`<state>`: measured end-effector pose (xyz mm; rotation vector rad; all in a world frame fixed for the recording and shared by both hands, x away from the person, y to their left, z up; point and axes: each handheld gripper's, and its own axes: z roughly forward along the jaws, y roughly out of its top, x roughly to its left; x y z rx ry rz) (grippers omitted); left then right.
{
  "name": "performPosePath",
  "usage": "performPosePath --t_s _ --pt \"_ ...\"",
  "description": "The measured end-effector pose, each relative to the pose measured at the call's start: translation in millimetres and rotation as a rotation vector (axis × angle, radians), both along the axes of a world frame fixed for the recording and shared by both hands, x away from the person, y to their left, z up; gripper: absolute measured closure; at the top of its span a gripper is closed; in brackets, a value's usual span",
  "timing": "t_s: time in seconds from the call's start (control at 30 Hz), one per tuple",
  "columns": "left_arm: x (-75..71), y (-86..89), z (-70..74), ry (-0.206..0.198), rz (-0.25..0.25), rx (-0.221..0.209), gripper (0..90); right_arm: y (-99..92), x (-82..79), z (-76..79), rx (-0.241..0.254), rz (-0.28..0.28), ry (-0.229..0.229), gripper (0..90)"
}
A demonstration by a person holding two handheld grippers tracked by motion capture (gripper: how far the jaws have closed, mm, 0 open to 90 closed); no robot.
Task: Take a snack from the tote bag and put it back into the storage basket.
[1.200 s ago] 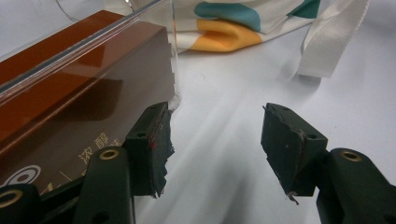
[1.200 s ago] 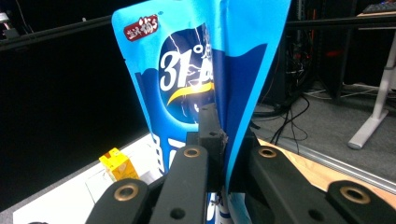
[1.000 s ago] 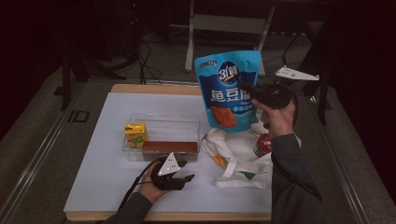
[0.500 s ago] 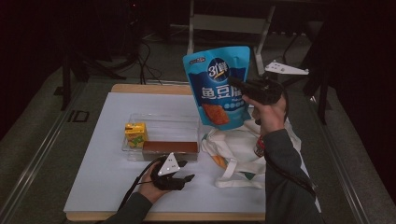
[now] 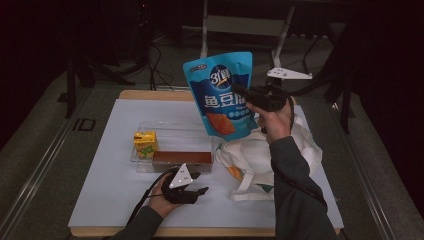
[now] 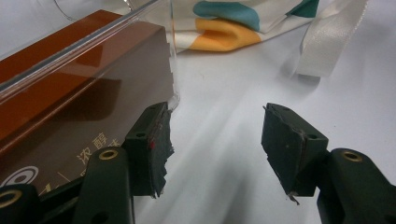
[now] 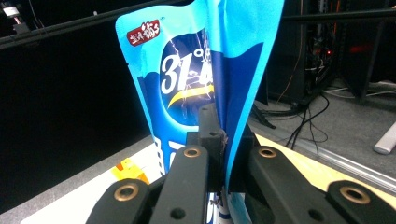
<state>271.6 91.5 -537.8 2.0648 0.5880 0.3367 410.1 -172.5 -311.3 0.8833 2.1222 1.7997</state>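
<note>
My right gripper point(image 5: 250, 98) clenched on blue snack pouch point(image 5: 220, 95), held high above table point(image 5: 115, 200). Left gripper point(image 5: 196, 184) released, idle near front edge. Likely carrying step; next: lower pouch into clear tray point(image 5: 175, 131), guessing.

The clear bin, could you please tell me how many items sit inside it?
2: a yellow juice carton at the left end of the clear bin and a long brown box along its near wall. Nothing else shows through its walls.

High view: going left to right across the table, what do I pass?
Yellow juice carton → brown box in the clear tray → blue snack pouch, held up by the right gripper → white tote bag.
</note>
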Motion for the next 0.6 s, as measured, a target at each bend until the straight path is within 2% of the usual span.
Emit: performPosePath --t_s 0.6 --pt "0.1 0.1 0.1 -0.001 -0.007 0.003 42.1 48.6 13.9 -19.7 -0.011 0.044 0.044 88.5"
